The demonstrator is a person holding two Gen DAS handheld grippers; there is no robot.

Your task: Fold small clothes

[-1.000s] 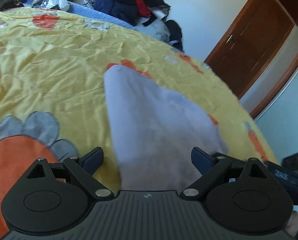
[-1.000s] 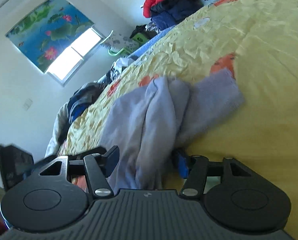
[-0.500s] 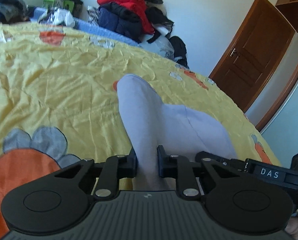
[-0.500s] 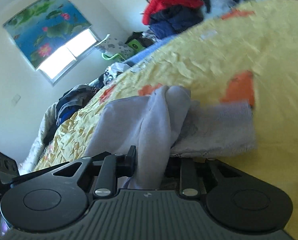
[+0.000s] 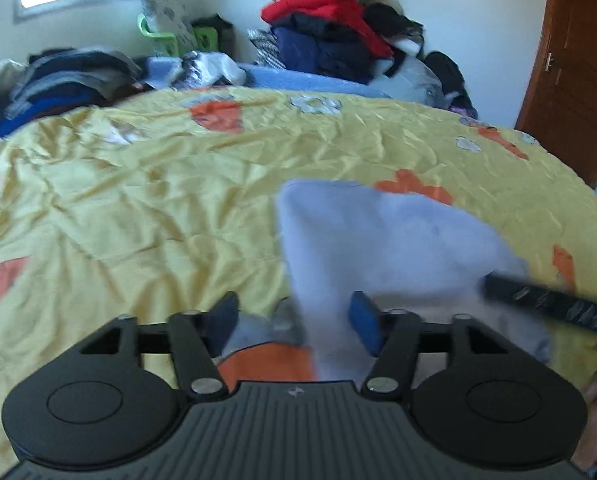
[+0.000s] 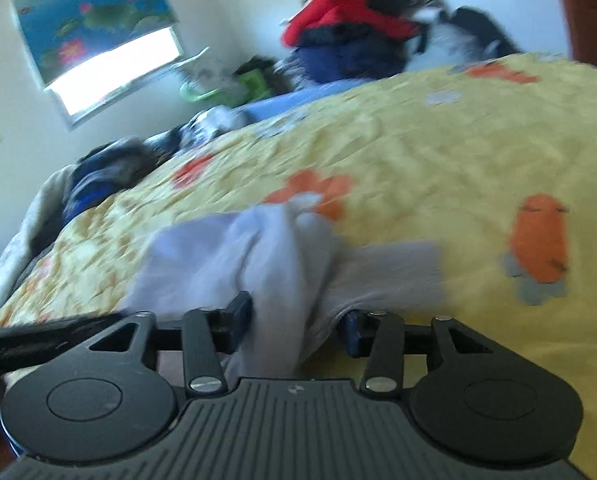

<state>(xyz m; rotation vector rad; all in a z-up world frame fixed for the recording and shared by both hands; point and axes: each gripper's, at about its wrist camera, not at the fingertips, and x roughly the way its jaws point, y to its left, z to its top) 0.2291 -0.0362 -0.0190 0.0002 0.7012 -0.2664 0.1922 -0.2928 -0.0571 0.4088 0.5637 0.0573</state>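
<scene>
Pale garment (image 5: 382, 240) lies between both tongs, left (image 5: 294, 324) and right (image 6: 298, 320), just reopened, released.

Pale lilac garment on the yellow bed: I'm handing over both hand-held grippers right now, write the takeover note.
Left hand-held gripper: jaws have just been opening; the pale lilac garment runs between them, pads not pressing it.
Right hand-held gripper: jaws also just opening, a bunched ridge of the same garment between them, not gripped.
Garment: on the yellow bedspread, near the front edge, partly doubled over and rumpled, one flap lying out to the right in the right wrist view.
Done: at most a rough first fold.
Left: regrasp, flatten, finish folding. Views are blurred, so check edges first.
</scene>
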